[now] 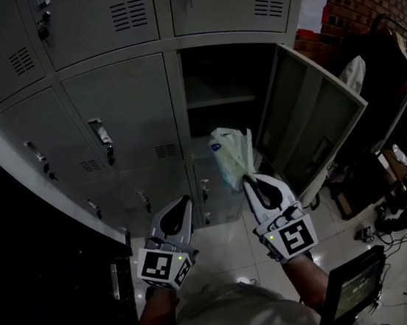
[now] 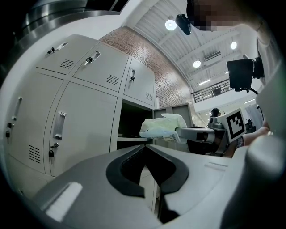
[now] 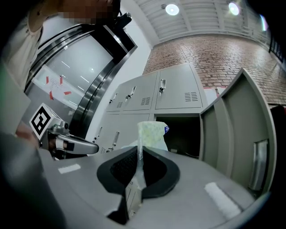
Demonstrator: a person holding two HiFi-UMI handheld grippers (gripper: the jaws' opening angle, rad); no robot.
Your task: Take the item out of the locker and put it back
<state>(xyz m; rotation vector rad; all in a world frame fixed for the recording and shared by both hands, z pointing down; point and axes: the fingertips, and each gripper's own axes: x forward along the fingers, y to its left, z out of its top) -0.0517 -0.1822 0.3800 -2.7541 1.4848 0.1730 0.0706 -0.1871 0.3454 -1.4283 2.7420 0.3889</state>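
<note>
The right gripper (image 1: 250,179), clamped on the plastic bag (image 1: 229,154) outside the open locker (image 1: 220,74), apparently must carry it back inside, while the left gripper (image 1: 185,198) is closed and empty.

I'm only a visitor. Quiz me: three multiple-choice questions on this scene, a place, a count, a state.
1. Where is the plastic bag? A) on the floor B) pinched in the right claw, before the open locker C) shut inside a locker
2. How many locker doors stand open? A) none B) one C) three
3. The left claw is: A) wide open B) gripping the bag C) shut, empty
Answers: 1 B, its closed jaws pinch the bag; 2 B, only one door is swung out; 3 C, its jaws meet with nothing between.
</note>
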